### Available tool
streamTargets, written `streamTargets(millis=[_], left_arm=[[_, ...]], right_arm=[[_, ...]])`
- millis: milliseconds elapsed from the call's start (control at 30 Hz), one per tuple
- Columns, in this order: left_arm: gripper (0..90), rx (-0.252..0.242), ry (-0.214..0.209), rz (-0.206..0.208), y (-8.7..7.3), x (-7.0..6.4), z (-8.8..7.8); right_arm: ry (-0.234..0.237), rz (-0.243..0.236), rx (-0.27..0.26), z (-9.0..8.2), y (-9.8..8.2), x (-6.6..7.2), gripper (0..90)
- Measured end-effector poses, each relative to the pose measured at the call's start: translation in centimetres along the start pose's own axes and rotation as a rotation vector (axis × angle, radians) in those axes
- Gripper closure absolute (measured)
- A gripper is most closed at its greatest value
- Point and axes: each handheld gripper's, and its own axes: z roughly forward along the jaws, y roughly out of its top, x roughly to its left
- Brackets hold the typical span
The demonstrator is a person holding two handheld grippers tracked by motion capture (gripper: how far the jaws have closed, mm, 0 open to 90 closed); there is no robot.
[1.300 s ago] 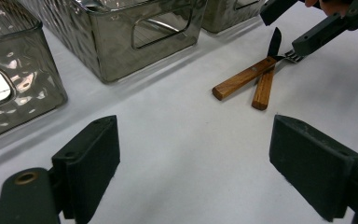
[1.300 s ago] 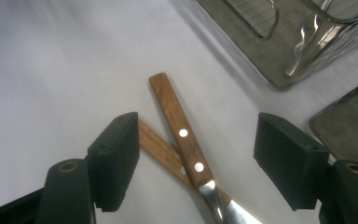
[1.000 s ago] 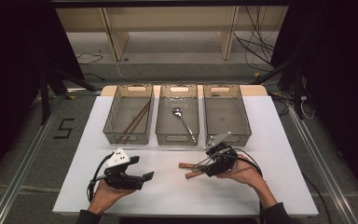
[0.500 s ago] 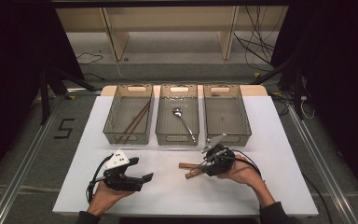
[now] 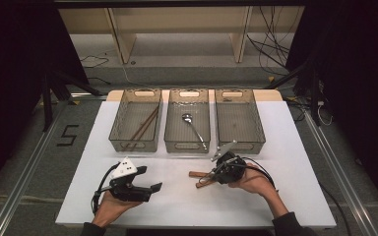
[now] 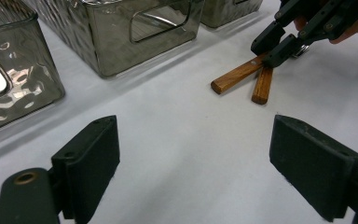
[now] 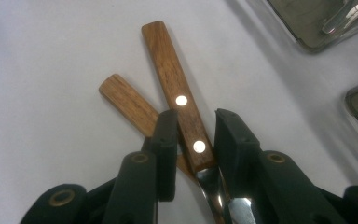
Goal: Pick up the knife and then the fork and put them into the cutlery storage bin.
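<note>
The right gripper (image 7: 193, 149) is down over two wooden-handled utensils (image 5: 202, 178) crossed on the white table (image 5: 285, 147), low and just right of centre in the high view, and its jaws have just been closing with the upper, riveted handle (image 7: 175, 88) between them. In the right gripper view the gap has narrowed to a slim slot around that handle near the steel neck, though whether the pads press on the wood yet cannot be told. The second handle (image 7: 126, 102) lies underneath, crossing it. The left gripper (image 5: 150, 189) rests low at lower left, jaws wide with nothing between them. Ahead stand three clear bins: the left bin (image 5: 135, 123) holds chopsticks, the middle bin (image 5: 189, 125) a spoon, and the right bin (image 5: 238, 120) looks bare. This reads as the grasp step of a sorting job. The next move calls for pinching firmly, then lifting the top piece straight up so it does not drag its partner along.
</note>
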Motion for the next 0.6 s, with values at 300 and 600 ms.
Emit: streamTargets(millis=[300,600], left_arm=[[15.6,0.005,0.0,0.001,0.0,-0.07,0.13],[15.6,0.01,0.0,0.002,-0.03,-0.11,0.28]], right_arm=[[-0.01,0.029,-0.005,0.1,0.18,-0.3,71.7],[-0.03,0.039,-0.003,0.68,0.44,-0.27,69.7]])
